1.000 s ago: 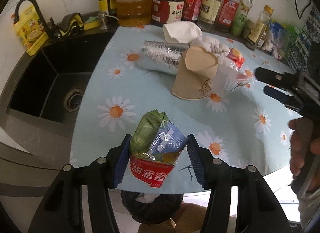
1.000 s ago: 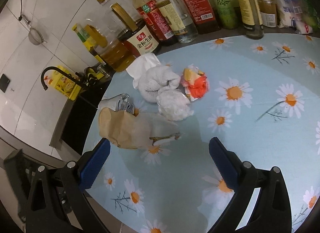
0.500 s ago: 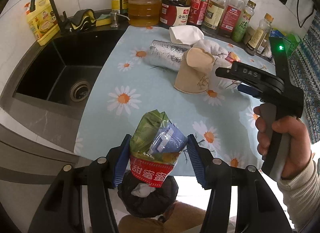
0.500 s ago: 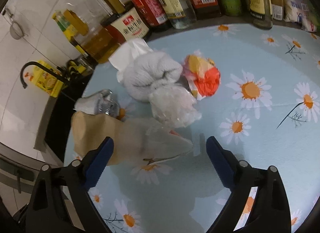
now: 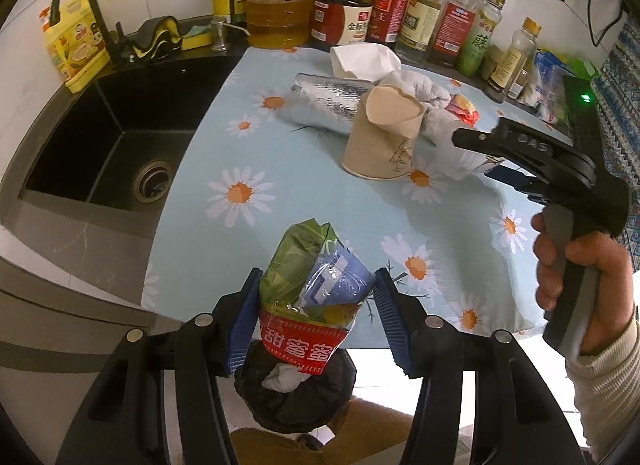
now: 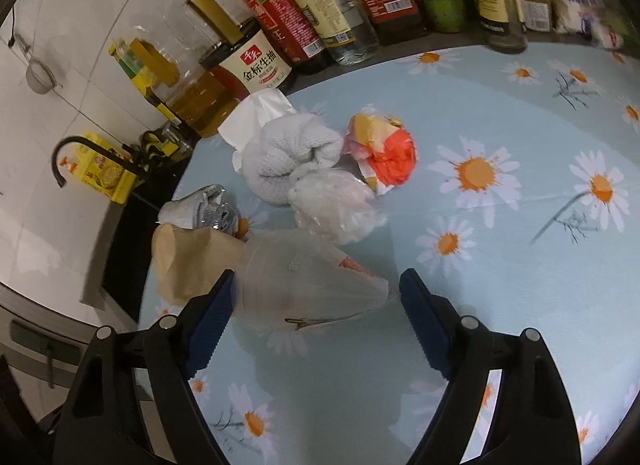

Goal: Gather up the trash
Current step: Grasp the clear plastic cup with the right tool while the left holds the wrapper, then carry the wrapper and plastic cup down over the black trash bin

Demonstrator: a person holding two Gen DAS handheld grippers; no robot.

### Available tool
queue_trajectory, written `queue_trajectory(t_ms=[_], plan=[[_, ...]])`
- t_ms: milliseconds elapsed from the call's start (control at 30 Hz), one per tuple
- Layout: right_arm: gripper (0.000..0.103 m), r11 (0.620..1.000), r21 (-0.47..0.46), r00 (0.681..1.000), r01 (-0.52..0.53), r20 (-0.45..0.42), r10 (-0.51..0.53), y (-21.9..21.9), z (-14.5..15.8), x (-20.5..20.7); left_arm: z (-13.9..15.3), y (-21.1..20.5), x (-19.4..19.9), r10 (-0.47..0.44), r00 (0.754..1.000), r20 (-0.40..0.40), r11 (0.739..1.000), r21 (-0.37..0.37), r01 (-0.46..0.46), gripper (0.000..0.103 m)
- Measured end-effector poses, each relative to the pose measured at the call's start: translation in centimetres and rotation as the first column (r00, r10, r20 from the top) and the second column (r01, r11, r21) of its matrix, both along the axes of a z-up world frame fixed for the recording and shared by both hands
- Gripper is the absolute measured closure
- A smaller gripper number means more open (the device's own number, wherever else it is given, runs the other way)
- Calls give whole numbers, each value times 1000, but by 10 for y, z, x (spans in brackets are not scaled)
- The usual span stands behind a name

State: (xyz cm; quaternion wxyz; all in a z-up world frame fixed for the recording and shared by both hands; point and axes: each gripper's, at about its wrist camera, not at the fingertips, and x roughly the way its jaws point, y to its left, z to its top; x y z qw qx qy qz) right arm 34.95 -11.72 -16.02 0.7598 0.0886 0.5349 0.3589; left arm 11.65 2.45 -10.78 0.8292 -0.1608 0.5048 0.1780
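Snack wrappers, a crumpled bundle of green, blue and red packets, sit clamped between the jaws of the left gripper in the left wrist view, held over the near edge of the bench and above a dark bin bag with a white scrap in its mouth. Farther back on the daisy-print cloth stand a brown paper cup upside down, a foil roll, a white cloth and a tissue; a black sink lies to the left. At the right a hand holds the right gripper by its grip. In the right wrist view, the right gripper has just been closing its jaws, which stand apart around a clear plastic cup lying on its side; the left pad is against the cup, the right pad just clear of it. Beyond lie a clear bag, the white cloth and a red and yellow wrapper, with bottles along the wall.
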Motion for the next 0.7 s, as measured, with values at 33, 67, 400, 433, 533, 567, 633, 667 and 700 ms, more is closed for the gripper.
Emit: queue_trajectory(t_ms=[33,67,400,433,533,567,633,667,700], plan=[[22,1000,6,1000,6,1,-6,-5,2,-2,0,0,1,-8,1000,1,1000,-1,8,49],[22,1000,8,1000,9,4,-9,-7,4,-3,0,0,2,-15,1000,1,1000,-2,15,49],[22,996,35,995,85,41,-87,-42,35,-29,3,-2,11,-144,988,55,989,-30,146,49],[22,995,33,994,94,47,-95,-45,39,-35,4,-2,9,-159,985,65,986,-32,161,49],[22,992,22,989,126,73,-128,-51,47,-54,6,-2,2,-206,975,89,977,-38,210,49],[22,990,9,986,141,89,-141,-52,51,-63,7,-1,-1,-226,970,96,972,-43,230,49],[22,989,-4,984,145,102,-144,-52,54,-75,7,0,-6,-252,962,103,965,-45,258,49],[22,989,-9,983,148,108,-146,-52,57,-81,8,0,-9,-262,959,107,962,-45,268,49],[22,987,-16,981,158,117,-155,-53,59,-90,9,1,-13,-275,954,115,958,-47,282,49]])
